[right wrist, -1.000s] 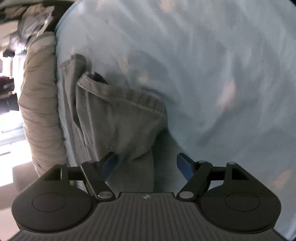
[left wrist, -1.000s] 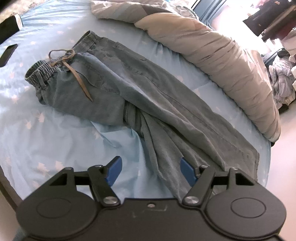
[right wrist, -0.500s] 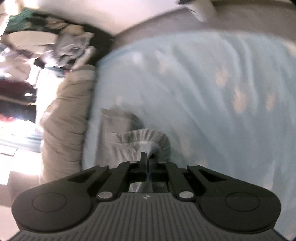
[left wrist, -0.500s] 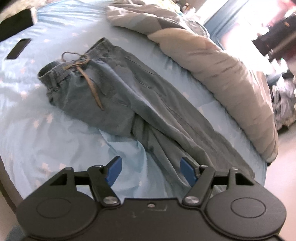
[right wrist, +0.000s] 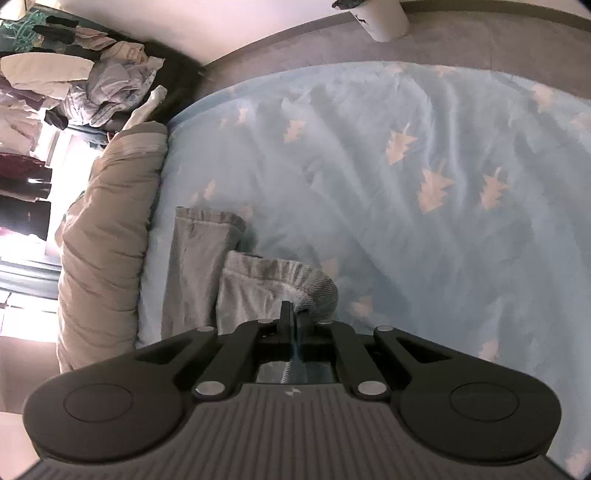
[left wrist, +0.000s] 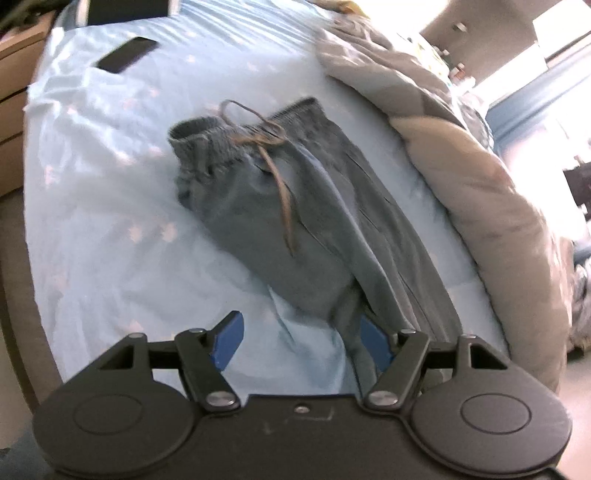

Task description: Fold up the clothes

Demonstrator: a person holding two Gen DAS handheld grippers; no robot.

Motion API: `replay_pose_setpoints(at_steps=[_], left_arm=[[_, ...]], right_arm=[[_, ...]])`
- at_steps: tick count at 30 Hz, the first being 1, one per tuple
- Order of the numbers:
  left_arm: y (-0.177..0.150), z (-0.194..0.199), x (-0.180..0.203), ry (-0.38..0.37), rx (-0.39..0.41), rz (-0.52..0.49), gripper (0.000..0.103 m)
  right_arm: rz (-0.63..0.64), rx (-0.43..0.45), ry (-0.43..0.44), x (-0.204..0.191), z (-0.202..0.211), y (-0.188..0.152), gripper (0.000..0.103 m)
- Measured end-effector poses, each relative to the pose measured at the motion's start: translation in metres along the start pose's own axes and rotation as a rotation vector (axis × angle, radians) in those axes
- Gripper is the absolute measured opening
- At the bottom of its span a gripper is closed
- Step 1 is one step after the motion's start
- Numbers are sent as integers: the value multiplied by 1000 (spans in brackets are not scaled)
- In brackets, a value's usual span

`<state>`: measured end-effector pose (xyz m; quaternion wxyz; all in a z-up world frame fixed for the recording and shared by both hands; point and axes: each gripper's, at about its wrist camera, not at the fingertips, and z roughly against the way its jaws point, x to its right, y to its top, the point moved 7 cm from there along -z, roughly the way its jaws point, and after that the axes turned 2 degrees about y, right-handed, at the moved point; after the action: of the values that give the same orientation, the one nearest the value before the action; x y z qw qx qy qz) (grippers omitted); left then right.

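Pinched tight together, the fingers of the right gripper (right wrist: 293, 314) hold the hem of one leg of the jeans (left wrist: 295, 206), the cuff bunching into a ruffled fold just ahead of the tips; the other leg's hem (right wrist: 207, 218) lies flat a little farther off and to the left, beside the grey duvet (right wrist: 107, 229). Over at the left gripper (left wrist: 299, 338), the blue fingers (left wrist: 227, 341) stand well apart with nothing pressed between them; the right-hand one sits above the edge of a trouser leg, but whether it touches the cloth cannot be told. In the left wrist view the jeans lie spread on the light blue bedsheet (left wrist: 110, 221), waistband at the far end with its brown drawstring (left wrist: 279, 184) trailing down over the front, and the legs running near and to the right, under the gripper body. To the right of the jeans the duvet lies in a long roll along the bed. On the far left of the sheet a dark phone (left wrist: 125, 54) rests flat, well apart from the trousers. In the right wrist view a heap of clothes (right wrist: 107, 92) sits beyond the bed at the far left, and a white bin (right wrist: 384, 18) stands on the floor past the far edge.
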<state>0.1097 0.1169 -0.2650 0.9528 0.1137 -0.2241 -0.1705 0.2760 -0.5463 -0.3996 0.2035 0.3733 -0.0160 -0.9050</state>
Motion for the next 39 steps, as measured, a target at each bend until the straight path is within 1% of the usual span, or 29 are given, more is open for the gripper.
replay_pose_setpoints(at_steps=[3, 6, 9, 11, 13, 14, 17, 22, 25, 27, 29, 31, 33, 36, 39], left_arm=[[19, -7, -17, 10, 11, 54, 67], [43, -22, -38, 41, 21, 96, 67], [69, -42, -62, 66, 23, 155, 67], [88, -59, -75, 78, 15, 160, 67], [105, -79, -86, 102, 4, 127, 67], [113, -91, -90, 113, -10, 95, 67], [129, -121, -102, 116, -51, 6, 67], [145, -155, -123, 88, -108, -65, 67], [154, -169, -133, 48, -130, -78, 67], [157, -176, -135, 19, -148, -105, 67], [156, -185, -133, 2, -182, -162, 67], [153, -192, -132, -13, -207, -190, 67], [152, -199, -132, -25, -213, -203, 67], [153, -208, -131, -49, -222, -192, 67], [150, -210, -123, -59, -222, -225, 67]], right_arm=[[41, 6, -7, -13, 17, -3, 1], [79, 21, -23, -30, 24, -7, 1], [98, 40, -49, -47, 35, -15, 1], [101, 68, -71, -58, 44, -23, 1], [97, 103, -93, -70, 55, -31, 1], [95, 122, -107, -76, 61, -35, 1], [66, 179, -145, -89, 78, -48, 1], [36, 245, -200, -105, 91, -68, 1], [39, 276, -227, -113, 96, -79, 1], [39, 294, -241, -118, 100, -86, 1], [34, 306, -251, -121, 103, -93, 1], [26, 314, -258, -123, 108, -99, 1], [9, 314, -260, -123, 113, -105, 1], [-9, 314, -263, -124, 121, -111, 1], [-5, 321, -266, -127, 128, -112, 1]])
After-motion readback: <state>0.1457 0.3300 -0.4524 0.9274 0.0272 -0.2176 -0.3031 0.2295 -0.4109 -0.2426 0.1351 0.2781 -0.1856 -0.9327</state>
